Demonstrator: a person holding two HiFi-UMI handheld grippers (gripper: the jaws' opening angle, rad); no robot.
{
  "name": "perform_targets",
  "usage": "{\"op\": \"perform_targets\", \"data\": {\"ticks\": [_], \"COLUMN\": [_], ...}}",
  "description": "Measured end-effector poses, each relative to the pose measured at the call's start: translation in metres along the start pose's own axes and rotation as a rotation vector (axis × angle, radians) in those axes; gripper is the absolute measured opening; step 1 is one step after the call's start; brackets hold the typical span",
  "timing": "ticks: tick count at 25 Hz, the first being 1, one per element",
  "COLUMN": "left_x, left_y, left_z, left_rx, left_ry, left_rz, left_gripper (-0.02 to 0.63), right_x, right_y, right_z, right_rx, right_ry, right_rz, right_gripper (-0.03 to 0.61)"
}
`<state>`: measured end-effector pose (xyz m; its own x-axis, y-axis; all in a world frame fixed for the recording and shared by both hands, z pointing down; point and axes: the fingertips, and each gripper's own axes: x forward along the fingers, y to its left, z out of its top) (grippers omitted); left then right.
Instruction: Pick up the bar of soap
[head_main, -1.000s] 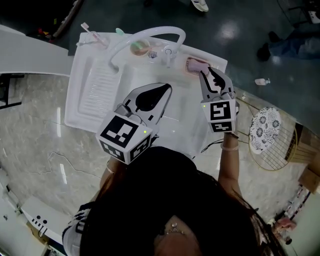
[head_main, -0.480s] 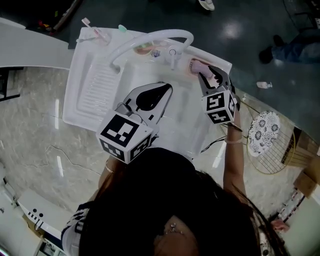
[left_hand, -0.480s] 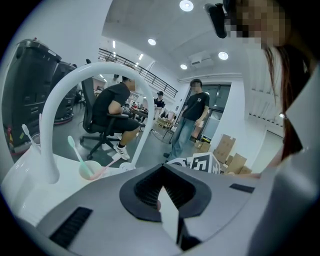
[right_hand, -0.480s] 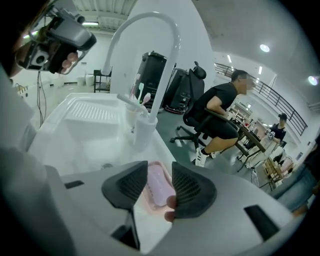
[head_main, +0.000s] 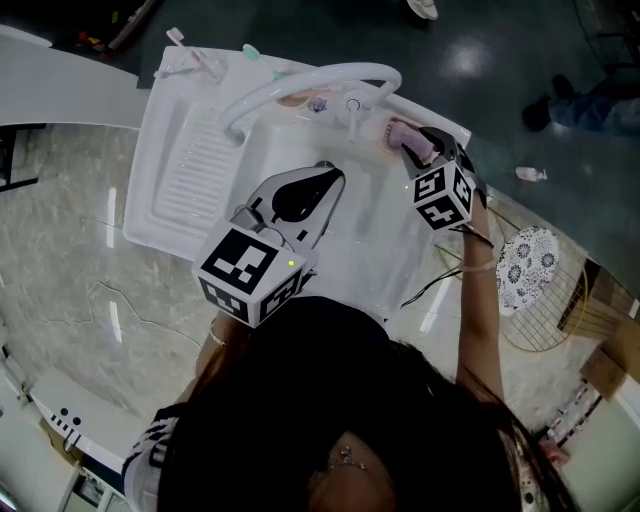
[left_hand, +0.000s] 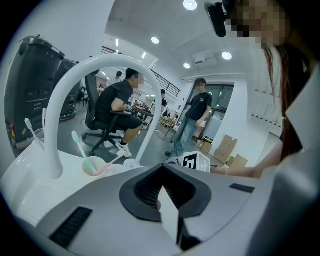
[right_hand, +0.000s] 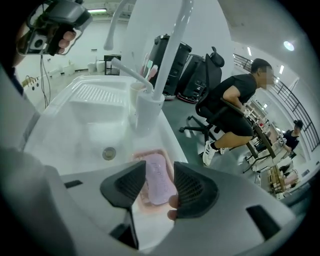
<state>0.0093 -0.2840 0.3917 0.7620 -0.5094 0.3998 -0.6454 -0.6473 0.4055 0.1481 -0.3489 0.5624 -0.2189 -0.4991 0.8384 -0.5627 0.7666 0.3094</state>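
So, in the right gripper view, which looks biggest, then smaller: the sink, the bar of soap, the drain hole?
1. sink, largest by far
2. bar of soap
3. drain hole, smallest
The soap lies nearest the camera, which flatters its size.

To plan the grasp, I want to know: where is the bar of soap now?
In the head view, the bar of soap lies in a pink dish at the far right corner of the sink, just right of the tap.
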Motion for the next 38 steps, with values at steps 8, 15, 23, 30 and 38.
{"op": "perform_targets", "data": {"ticks": [8, 15, 23, 30, 38], "left_x": [0.002, 0.000, 0.003, 0.003, 0.004], "left_y": [0.008, 0.016, 0.017, 0.019, 0.017], "left_z": [-0.006, -0.010, -0.011, -0.011, -0.013], "left_rx": [-0.018, -0.035, -0.040, -0.042, -0.044], "left_ry": [0.010, 0.016, 0.024, 0.025, 0.029], "left_rz": [0.006, 0.022, 0.018, 0.016, 0.009], "left_gripper": [0.006, 0.006, 0.006, 0.006, 0.006], "right_x": [0.020, 0.029, 0.036, 0.049, 0.046], "right_y": [0.003, 0.006, 0.007, 0.011, 0.010], "right_z": [-0.015, -0.019, -0.022, -0.027, -0.028], "right_rx": [-0.038, -0.037, -0.062, -0.133, -0.042], "right_ry": [0.104, 0.172, 0.271, 0.355, 0.324], "right_rz": [0.093, 0.178, 0.285, 0.332, 0.324], "right_gripper": [0.161, 0.161, 0.169, 0.175, 0.186]}}
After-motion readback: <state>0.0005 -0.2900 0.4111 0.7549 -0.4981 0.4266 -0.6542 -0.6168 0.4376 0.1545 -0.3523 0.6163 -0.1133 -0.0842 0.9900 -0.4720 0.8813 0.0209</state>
